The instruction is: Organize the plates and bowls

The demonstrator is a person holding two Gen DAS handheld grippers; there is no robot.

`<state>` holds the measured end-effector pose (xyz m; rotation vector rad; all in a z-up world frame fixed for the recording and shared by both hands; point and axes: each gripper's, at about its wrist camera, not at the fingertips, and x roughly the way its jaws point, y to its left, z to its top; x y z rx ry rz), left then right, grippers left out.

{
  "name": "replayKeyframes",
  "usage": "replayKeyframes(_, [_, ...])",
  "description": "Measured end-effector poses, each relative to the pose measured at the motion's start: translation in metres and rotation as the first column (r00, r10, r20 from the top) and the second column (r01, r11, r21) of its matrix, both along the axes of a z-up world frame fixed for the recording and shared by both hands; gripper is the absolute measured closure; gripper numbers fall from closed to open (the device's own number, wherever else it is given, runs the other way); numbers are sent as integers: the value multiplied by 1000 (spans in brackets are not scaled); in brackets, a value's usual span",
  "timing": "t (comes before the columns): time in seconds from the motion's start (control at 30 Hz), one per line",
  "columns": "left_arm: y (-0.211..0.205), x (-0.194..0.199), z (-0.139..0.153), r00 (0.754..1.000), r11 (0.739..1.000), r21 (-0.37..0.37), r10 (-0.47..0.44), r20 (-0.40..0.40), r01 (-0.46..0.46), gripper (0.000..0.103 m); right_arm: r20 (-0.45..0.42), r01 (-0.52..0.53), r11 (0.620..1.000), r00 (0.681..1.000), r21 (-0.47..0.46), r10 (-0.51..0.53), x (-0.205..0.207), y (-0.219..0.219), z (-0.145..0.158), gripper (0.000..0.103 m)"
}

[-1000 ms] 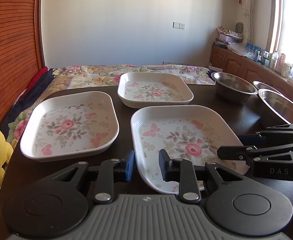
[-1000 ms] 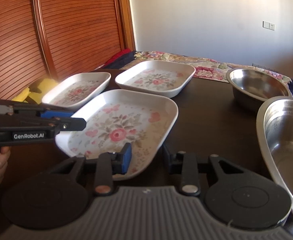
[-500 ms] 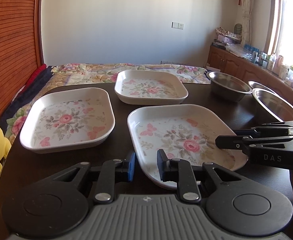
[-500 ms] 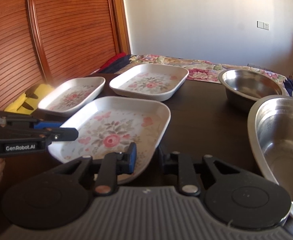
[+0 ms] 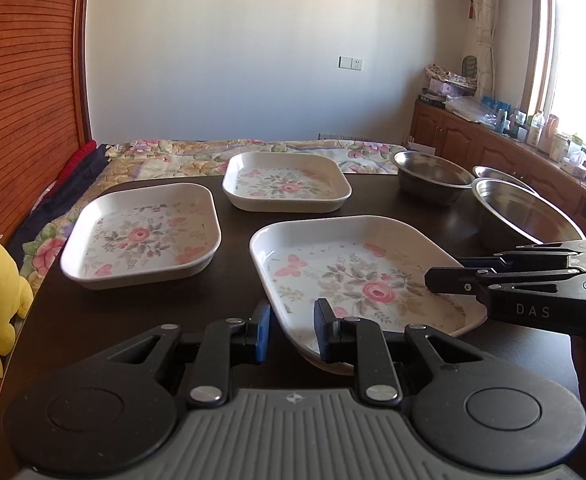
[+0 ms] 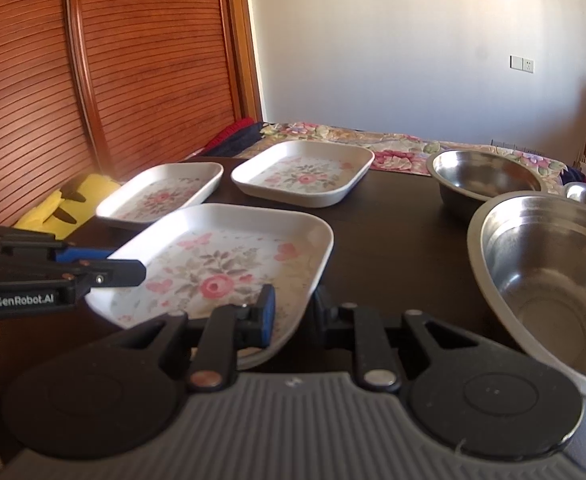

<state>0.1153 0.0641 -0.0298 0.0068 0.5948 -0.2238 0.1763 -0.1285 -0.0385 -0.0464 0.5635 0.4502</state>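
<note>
The nearest floral plate (image 5: 357, 276) sits at centre frame on the dark desk (image 5: 229, 304), clamped at both near corners. The left gripper (image 5: 291, 330), lettered "GenRobot.AI" in the right wrist view, pinches its rim. The right gripper (image 6: 293, 312), marked "DAS", has just been closing and now nips the opposite edge.

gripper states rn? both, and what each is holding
Left gripper: shut on the near floral plate, at its front-left rim.
Right gripper: jaws have just been closing, shut on the same plate's front-right rim.
</note>
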Motion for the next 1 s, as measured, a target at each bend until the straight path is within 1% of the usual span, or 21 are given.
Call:
replayKeyframes(0.33, [-2,-41,0,1000,1000,-3,-13,13,13,80,21,-10,1000,1000,-6,10,-39,-4,1,81])
replayKeyframes(0.63, [-1,-68,-9,1000,1000,-6,0,6,0,80,15,-17,1000,1000,-8,17,-65,-2,-4,80])
replayKeyframes(0.8, [0,-75,-13,1000,1000,-11,2,0,-2,80,5,-23,1000,1000,-14,23,-74,-1,-8,80])
replayKeyframes(1.0, [0,-69,-19,1000,1000,-6,11,-13,-11,80,-16,-21,1000,1000,-15,21,-75,1,-13,80])
